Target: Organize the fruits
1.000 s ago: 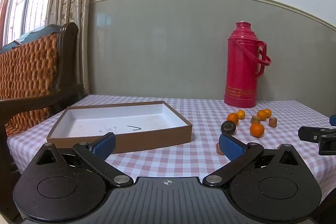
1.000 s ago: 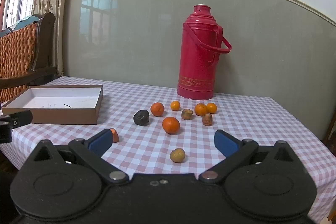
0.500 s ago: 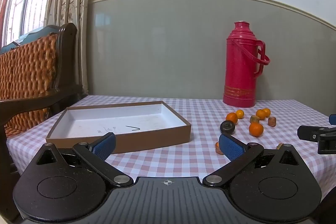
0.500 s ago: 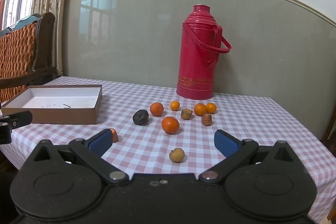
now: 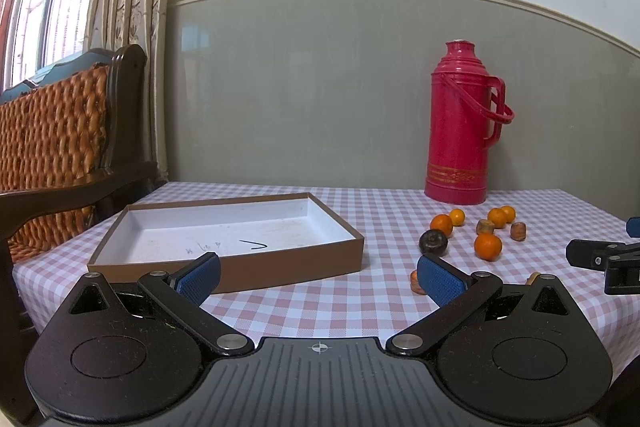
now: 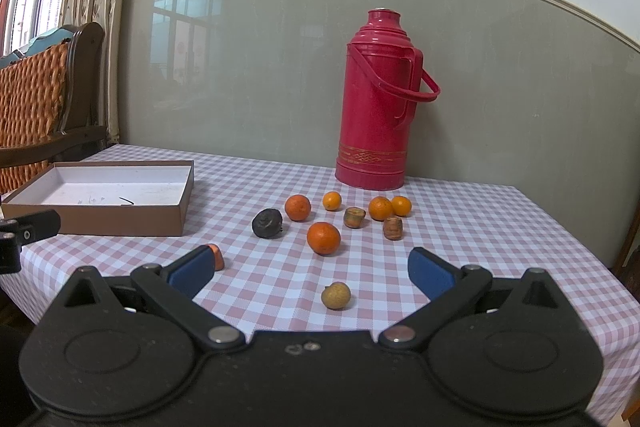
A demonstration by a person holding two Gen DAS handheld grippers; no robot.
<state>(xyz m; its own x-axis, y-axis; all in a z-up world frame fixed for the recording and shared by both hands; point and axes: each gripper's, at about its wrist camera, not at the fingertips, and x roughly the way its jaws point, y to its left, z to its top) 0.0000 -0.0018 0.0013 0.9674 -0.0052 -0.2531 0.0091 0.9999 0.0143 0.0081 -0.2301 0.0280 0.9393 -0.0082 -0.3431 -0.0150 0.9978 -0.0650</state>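
Observation:
Several small oranges (image 6: pixel 323 237) lie on the checked table, with a dark round fruit (image 6: pixel 267 223), two brown stubby pieces (image 6: pixel 354 217), a small yellowish fruit (image 6: pixel 336 295) and an orange piece (image 6: pixel 217 255) nearer me. An empty brown box (image 5: pixel 224 239) with a white inside sits at the left; it also shows in the right wrist view (image 6: pixel 108 195). My left gripper (image 5: pixel 318 277) is open and empty in front of the box. My right gripper (image 6: pixel 310 273) is open and empty, just short of the yellowish fruit.
A tall red thermos (image 6: pixel 378 103) stands at the back of the table behind the fruit. A wooden chair with a woven orange back (image 5: pixel 52 143) stands off the table's left edge. The grey wall runs close behind the table.
Both views have drifted very slightly; the fruits, box and thermos stay where they were. Both grippers stay open.

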